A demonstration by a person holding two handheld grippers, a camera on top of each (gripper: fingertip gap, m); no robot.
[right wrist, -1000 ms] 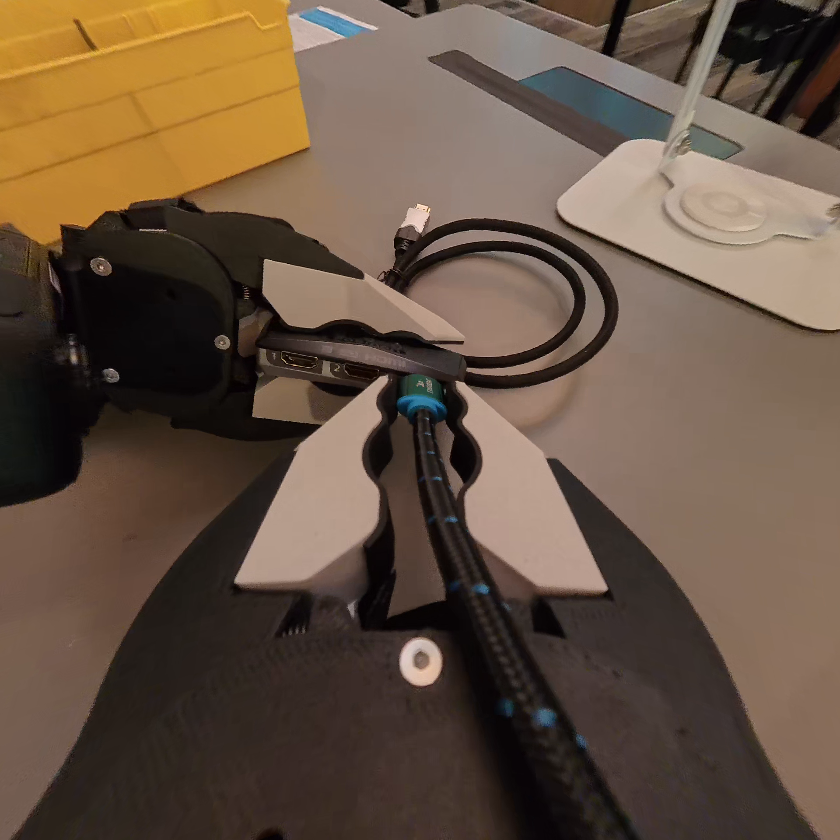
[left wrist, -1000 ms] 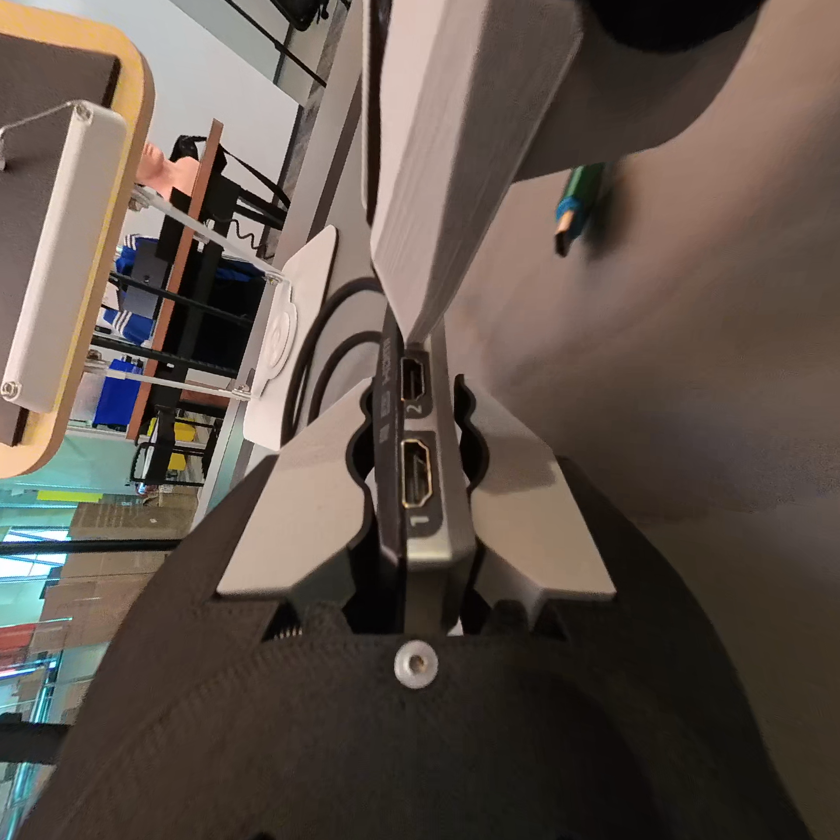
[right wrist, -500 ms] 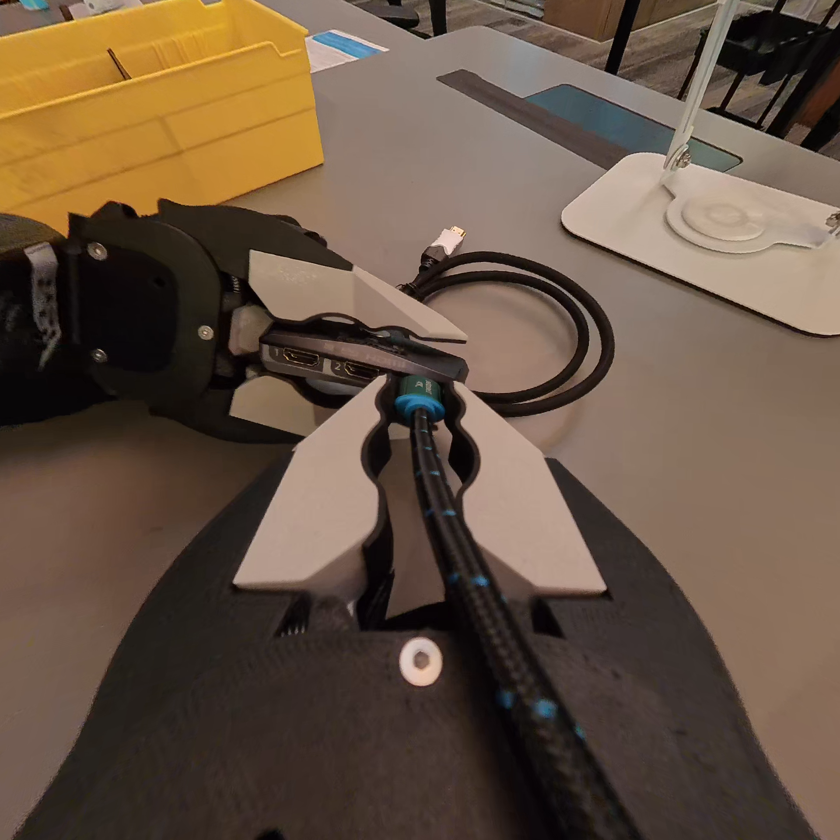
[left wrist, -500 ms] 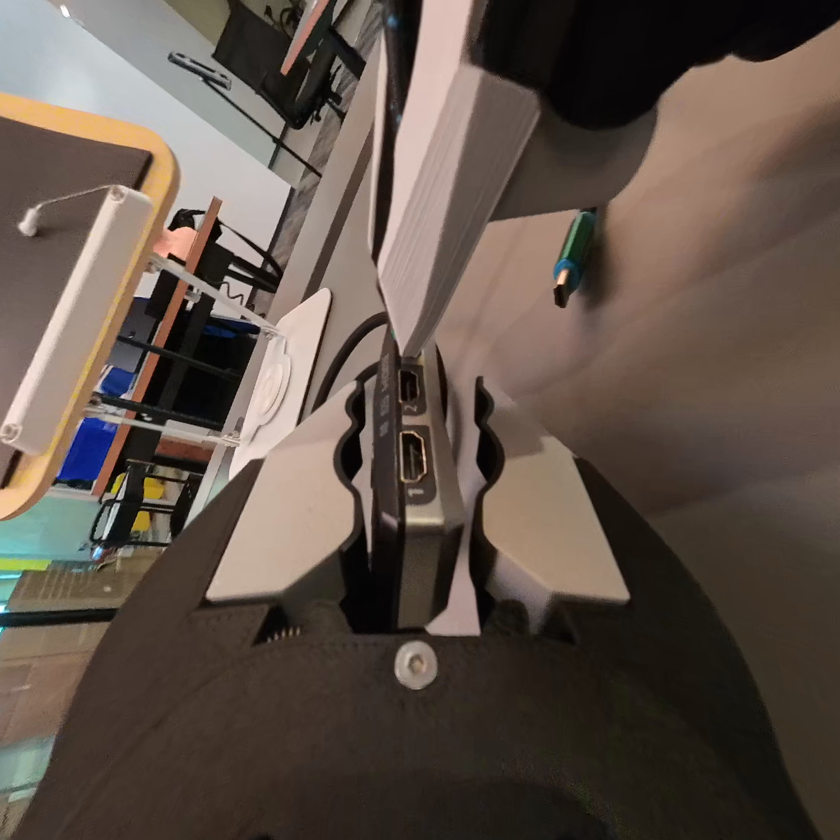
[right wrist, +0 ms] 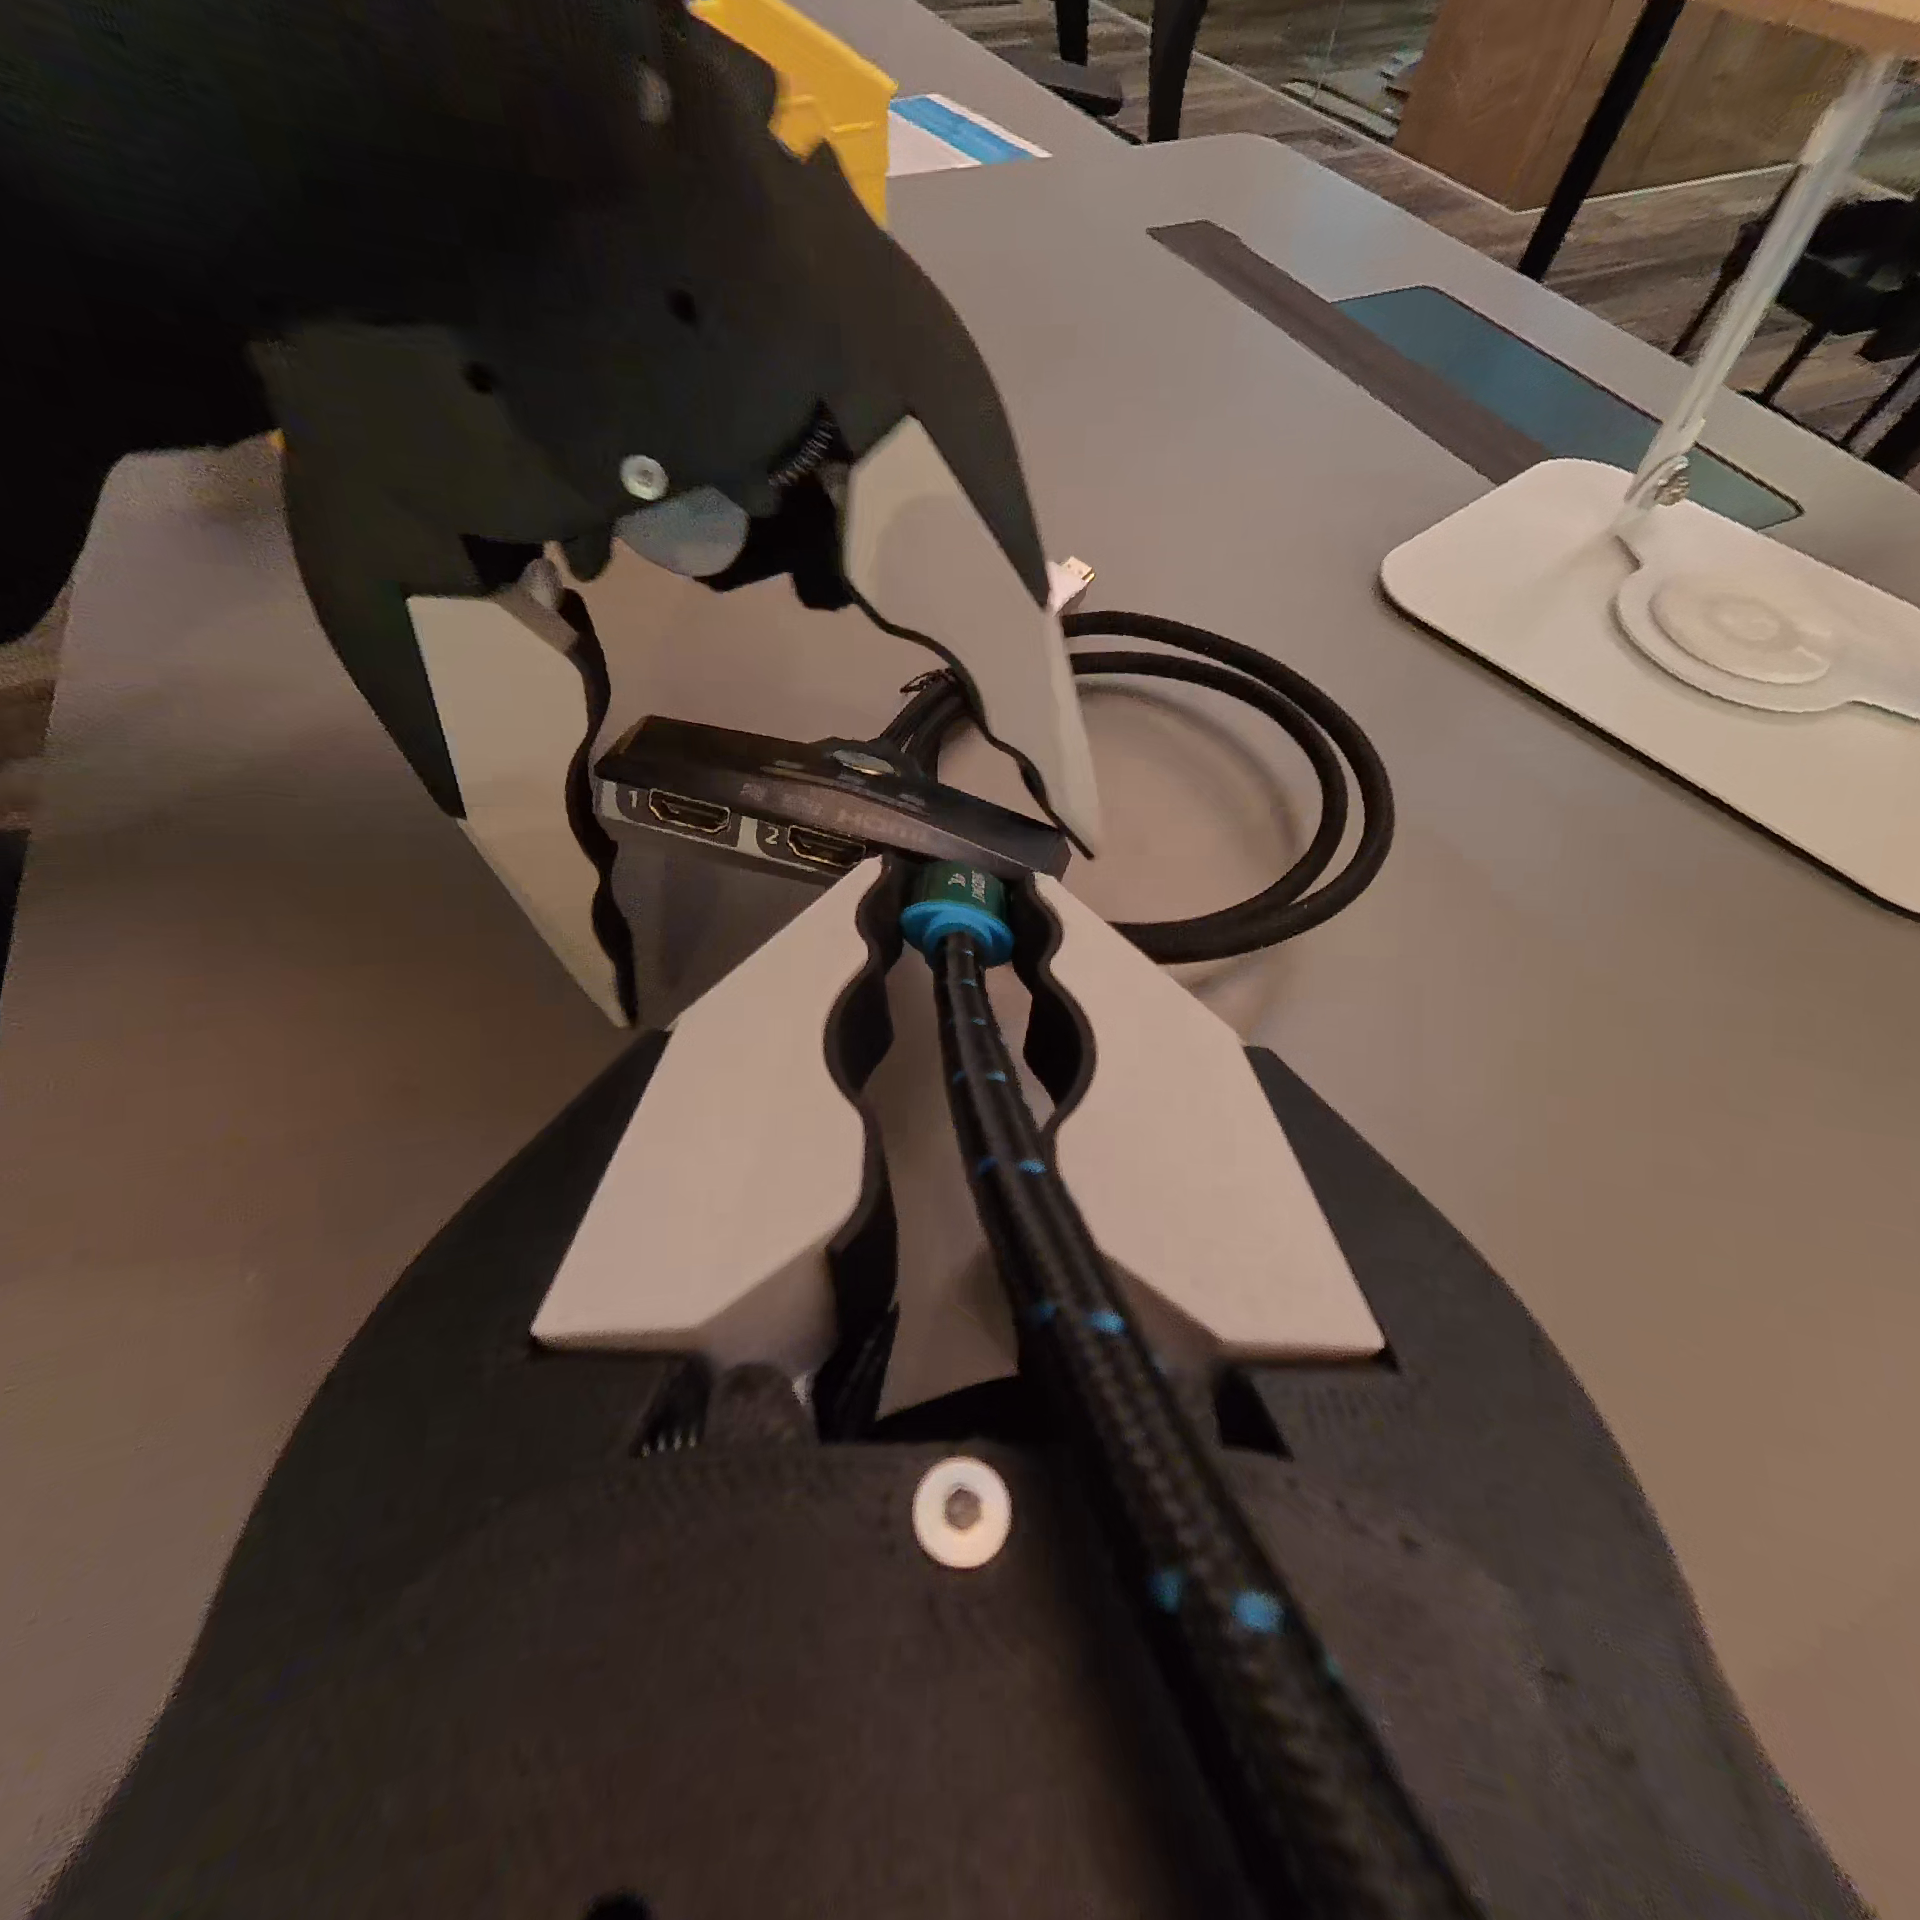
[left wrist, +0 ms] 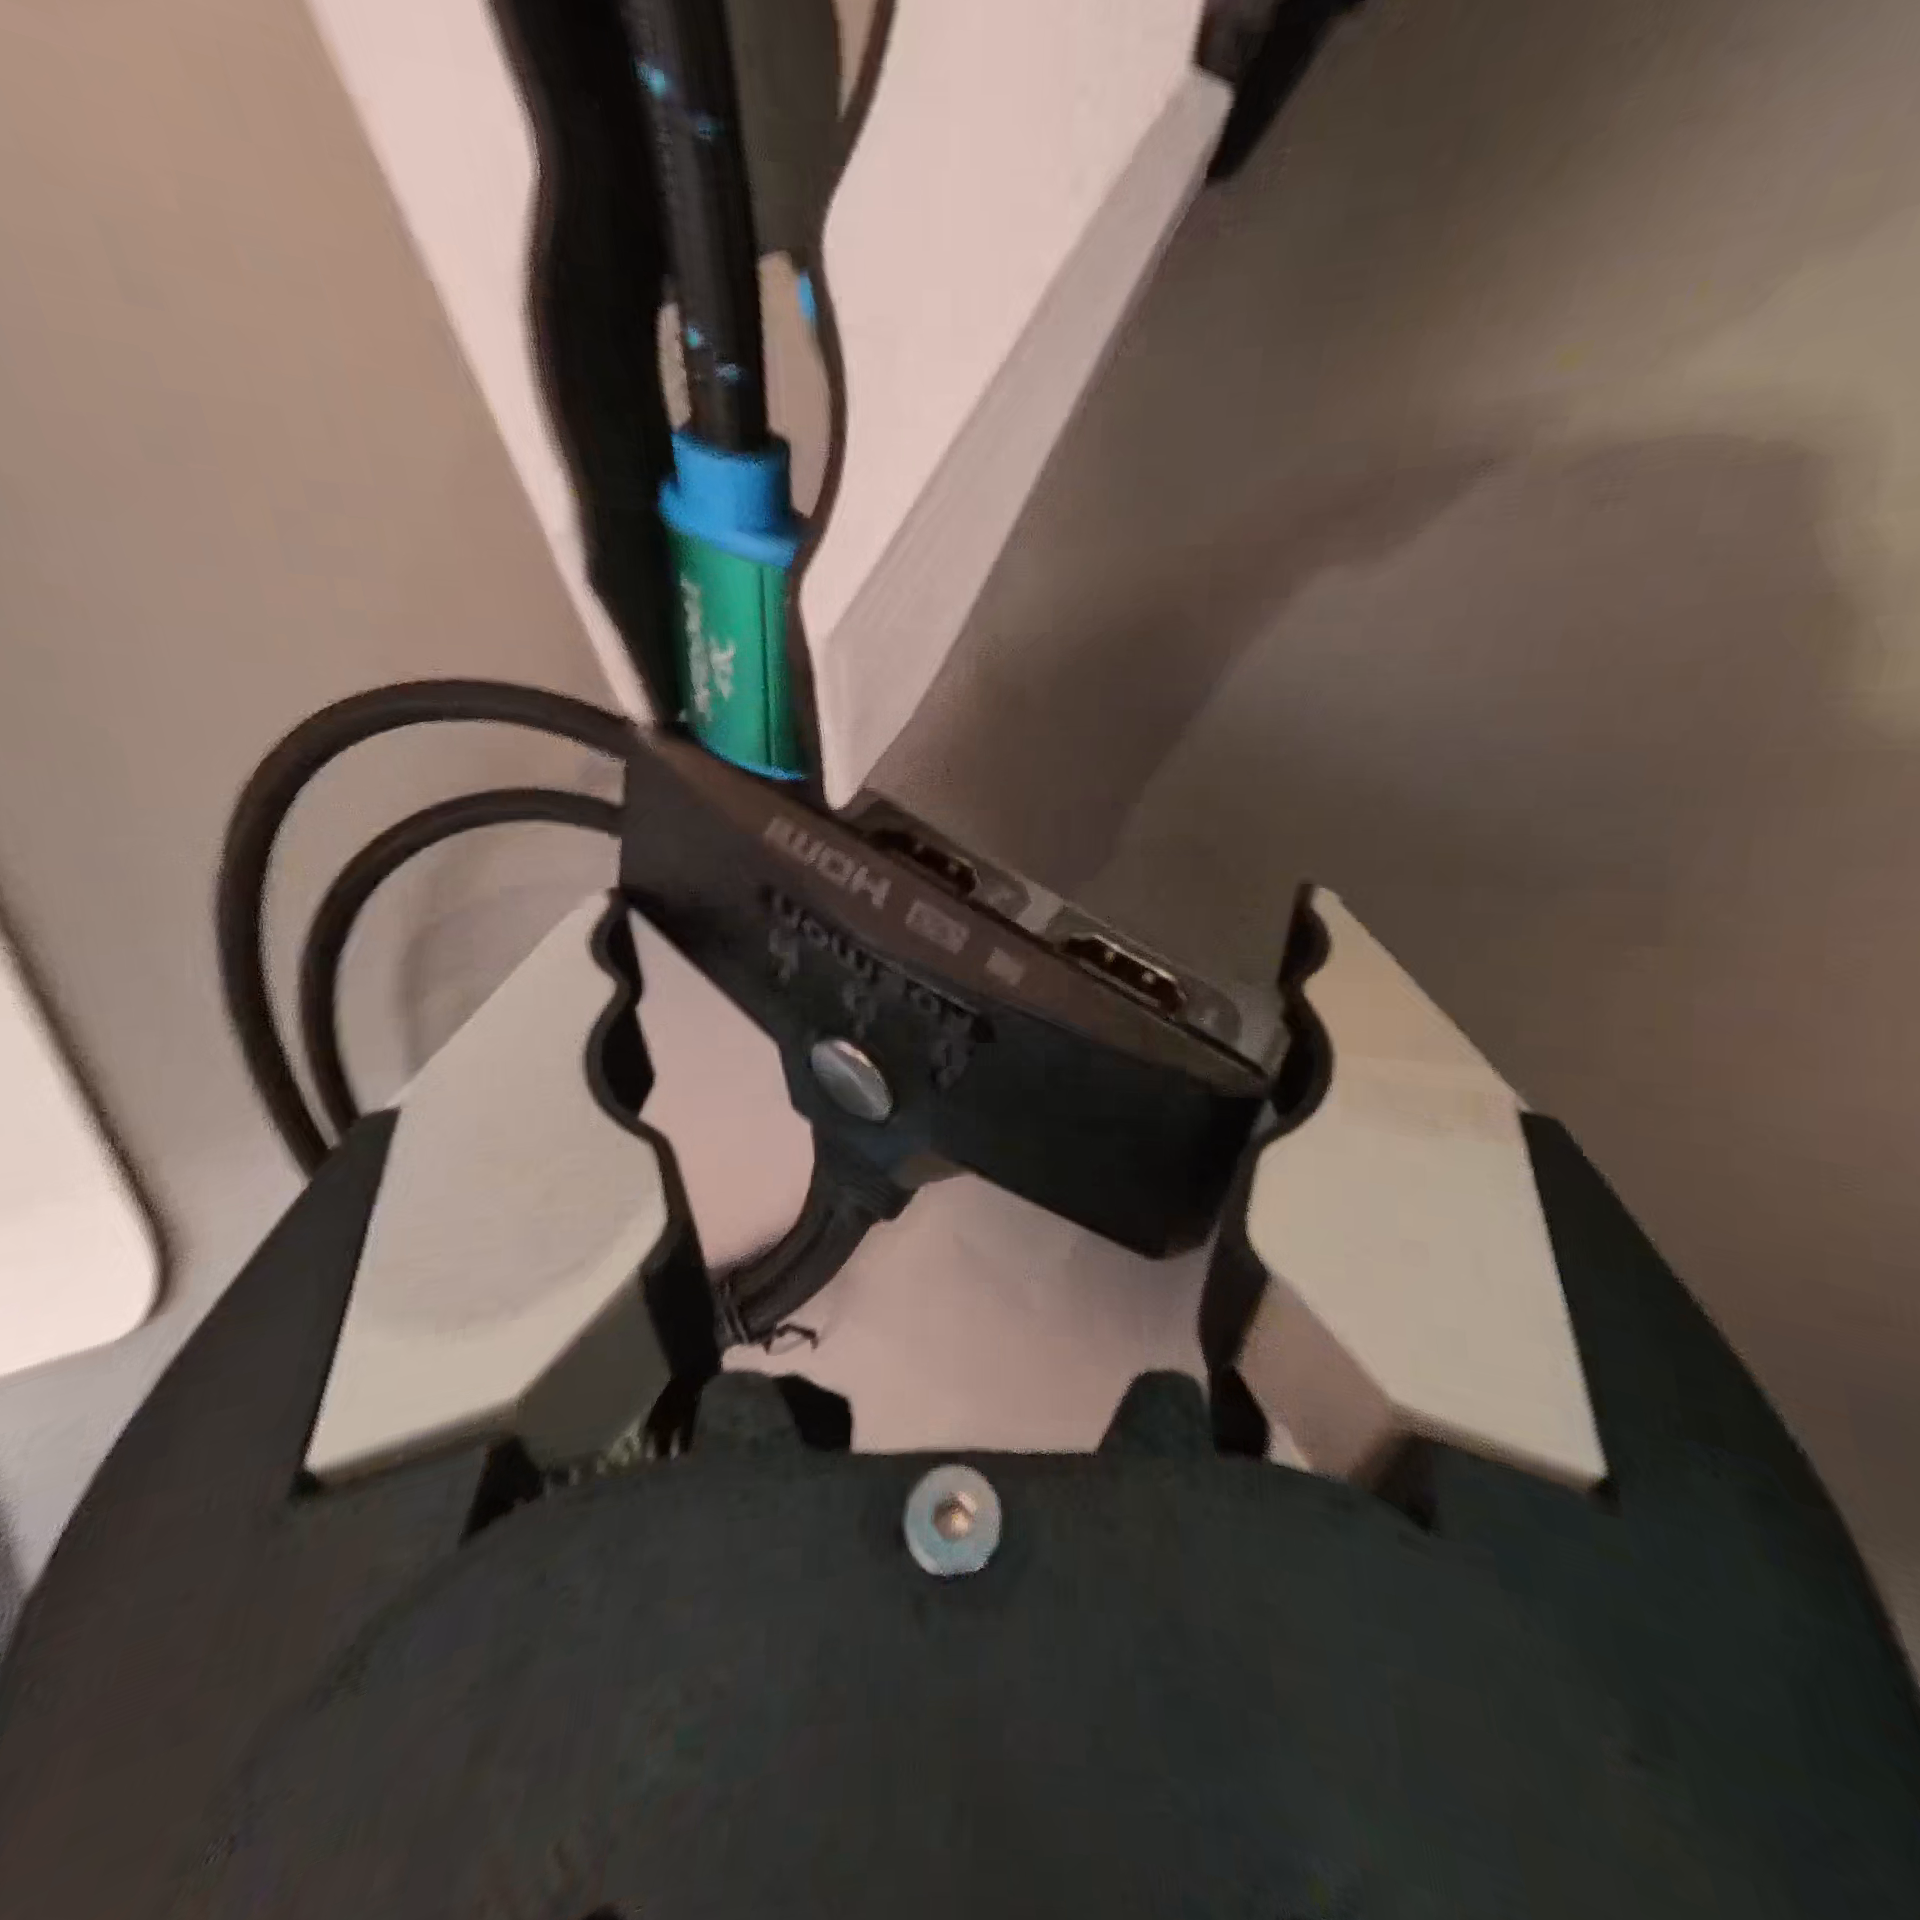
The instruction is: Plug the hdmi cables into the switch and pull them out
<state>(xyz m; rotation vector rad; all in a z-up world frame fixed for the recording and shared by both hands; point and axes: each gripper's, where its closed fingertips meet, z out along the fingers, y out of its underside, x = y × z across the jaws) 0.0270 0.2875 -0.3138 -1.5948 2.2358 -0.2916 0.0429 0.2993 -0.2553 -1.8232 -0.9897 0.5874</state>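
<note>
Right now your right gripper is clamped on the green HDMI plug seated in the black switch, which lies on the grey table between the spread-wide fingers of your left gripper above it.

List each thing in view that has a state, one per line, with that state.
left gripper: open, straddling the switch.
right gripper: shut on the green plug.
green plug: in the switch.
switch: two numbered ports empty.
black cable: coiled, end plug free.
</note>
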